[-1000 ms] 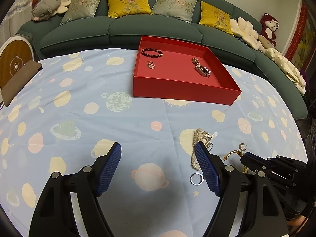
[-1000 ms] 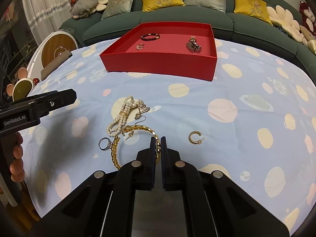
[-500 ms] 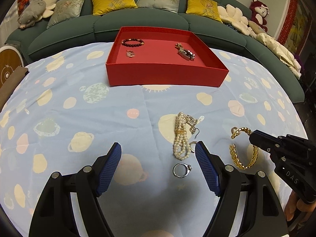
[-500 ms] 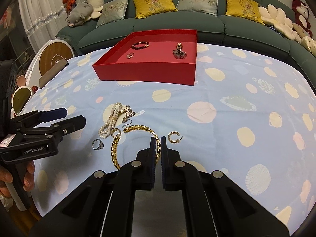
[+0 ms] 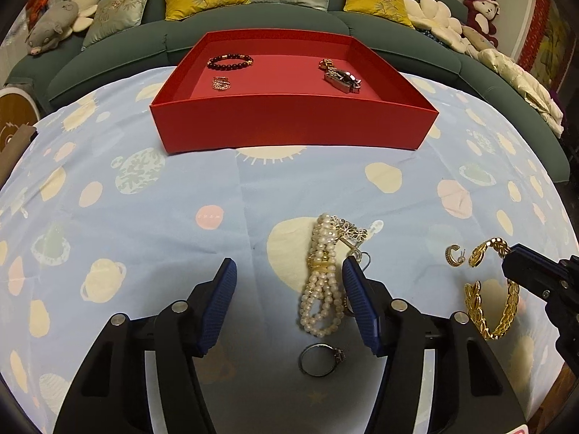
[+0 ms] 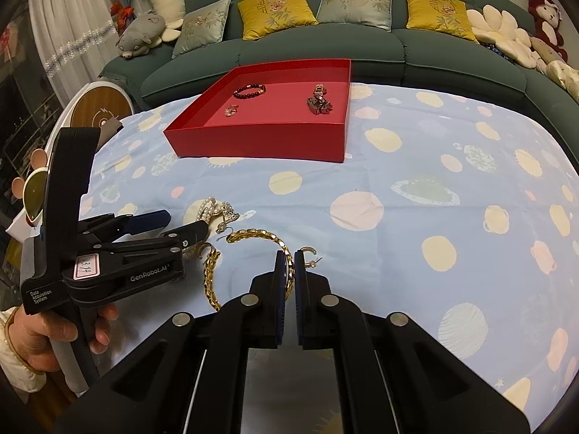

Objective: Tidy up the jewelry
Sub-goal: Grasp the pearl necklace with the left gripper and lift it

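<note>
Planet-print cloth (image 5: 181, 188) covers the table before a green sofa (image 6: 398, 47). My left gripper (image 5: 289, 289) tilts steeply down, jaws closing around the pearl bracelet (image 5: 322, 282), not yet pressing it. My right gripper (image 6: 288, 271) is clamped on the gold chain bracelet (image 6: 253, 235). My left fingers hide part of the pearls in the right view. Beyond sits the red tray (image 5: 289, 126).

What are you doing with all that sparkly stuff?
A person is sorting jewelry into the red tray. The right gripper is shut on the gold chain bracelet. The left gripper is closing around the pearl bracelet lying on the tablecloth, not squeezing it yet.
</note>
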Action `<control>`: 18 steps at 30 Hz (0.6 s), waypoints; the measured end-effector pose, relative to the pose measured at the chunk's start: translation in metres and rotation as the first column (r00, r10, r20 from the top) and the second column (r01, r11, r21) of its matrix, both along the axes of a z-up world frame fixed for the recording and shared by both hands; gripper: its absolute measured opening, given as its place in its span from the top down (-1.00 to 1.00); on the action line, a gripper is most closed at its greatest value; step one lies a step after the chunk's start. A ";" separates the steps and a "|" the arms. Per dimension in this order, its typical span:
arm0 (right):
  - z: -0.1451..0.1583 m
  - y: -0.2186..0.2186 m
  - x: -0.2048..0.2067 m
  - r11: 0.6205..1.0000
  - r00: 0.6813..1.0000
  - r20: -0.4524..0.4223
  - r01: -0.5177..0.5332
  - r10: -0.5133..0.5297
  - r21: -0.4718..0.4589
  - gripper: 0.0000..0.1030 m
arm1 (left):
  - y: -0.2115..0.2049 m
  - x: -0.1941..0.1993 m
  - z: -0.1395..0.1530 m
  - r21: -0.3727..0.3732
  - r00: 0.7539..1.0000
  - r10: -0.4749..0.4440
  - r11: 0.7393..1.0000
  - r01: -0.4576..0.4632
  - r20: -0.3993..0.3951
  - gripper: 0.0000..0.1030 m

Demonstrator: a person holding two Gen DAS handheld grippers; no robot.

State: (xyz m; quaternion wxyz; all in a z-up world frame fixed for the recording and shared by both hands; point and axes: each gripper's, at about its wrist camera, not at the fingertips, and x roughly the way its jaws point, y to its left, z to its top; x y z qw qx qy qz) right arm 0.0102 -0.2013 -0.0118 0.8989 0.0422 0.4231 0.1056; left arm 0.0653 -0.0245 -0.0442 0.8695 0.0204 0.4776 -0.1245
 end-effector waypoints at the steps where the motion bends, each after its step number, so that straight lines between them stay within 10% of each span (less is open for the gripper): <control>1: 0.000 -0.001 0.000 1.000 1.000 0.000 0.002 -0.002 0.001 0.93 | -0.002 0.000 0.000 0.003 1.000 -0.005 1.000 0.005 0.003 -0.08; 12: 0.001 -0.002 0.001 1.000 1.000 0.002 0.006 -0.006 0.007 0.93 | -0.008 -0.003 0.000 0.030 0.999 -0.043 0.999 0.042 0.019 0.67; 18: 0.004 0.003 0.002 1.000 1.000 0.010 0.001 -0.002 0.013 0.93 | -0.002 -0.006 0.005 -0.018 0.999 -0.049 0.999 0.049 0.004 0.75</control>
